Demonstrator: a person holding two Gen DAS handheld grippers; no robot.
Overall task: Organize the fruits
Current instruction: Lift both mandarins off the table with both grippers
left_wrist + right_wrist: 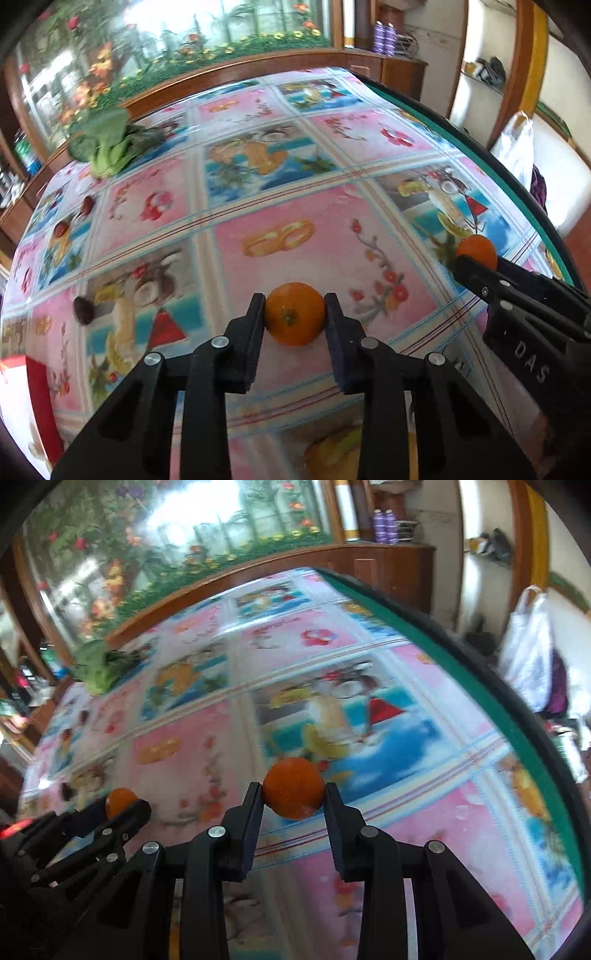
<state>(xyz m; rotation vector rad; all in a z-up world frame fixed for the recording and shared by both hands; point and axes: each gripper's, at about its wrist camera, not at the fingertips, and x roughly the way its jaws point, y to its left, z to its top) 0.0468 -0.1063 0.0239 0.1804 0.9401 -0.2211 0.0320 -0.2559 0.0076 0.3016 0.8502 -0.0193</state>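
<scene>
In the left wrist view an orange (294,314) with its stem end facing me sits between the black fingers of my left gripper (295,306), and both pads press on its sides. It is low over the patterned tablecloth (258,206). My right gripper (293,794) is shut on a second orange (293,788), over a blue picture panel near the table's right edge. Each view also shows the other gripper: the right gripper (476,264) with its orange (476,253) at the right, the left gripper (125,808) with its orange (120,801) at the lower left.
Leafy greens (107,142) lie at the table's far left. Small dark fruits (83,310) (88,205) and a red one (61,229) lie along the left side. A red box (40,398) stands at the near left. The green table edge (461,122) curves on the right, with a white bag (517,147) beyond.
</scene>
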